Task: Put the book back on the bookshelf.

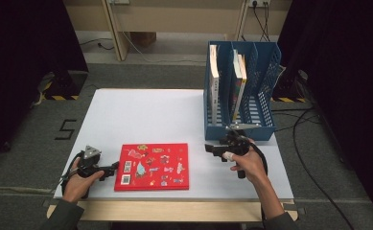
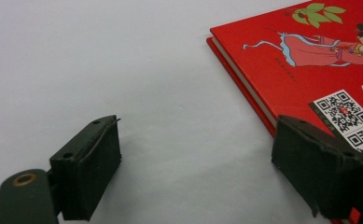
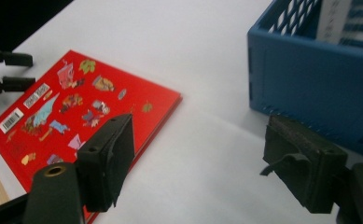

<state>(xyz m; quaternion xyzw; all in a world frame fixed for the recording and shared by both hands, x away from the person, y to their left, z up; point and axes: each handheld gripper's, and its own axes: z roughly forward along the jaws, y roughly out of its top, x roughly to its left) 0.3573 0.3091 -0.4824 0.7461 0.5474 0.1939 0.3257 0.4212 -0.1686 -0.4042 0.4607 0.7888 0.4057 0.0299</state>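
On the white desk (image 1: 165, 115) one red book (image 1: 152, 166) lies flat and ungripped between left tool (image 1: 111, 168) and right tool (image 1: 211, 149), both jaws apart and empty, while the blue rack (image 1: 265, 62) already holds several upright books; this one seems left to file.

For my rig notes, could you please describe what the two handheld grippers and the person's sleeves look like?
Both are black pistol-style tools. The left gripper carries a grey three-cornered plate on top and trails a thin cable; the right gripper has a thick black cable looping behind it. Their jaws are blocky, with dark, slightly frayed pads. The sleeves are dark grey-olive.
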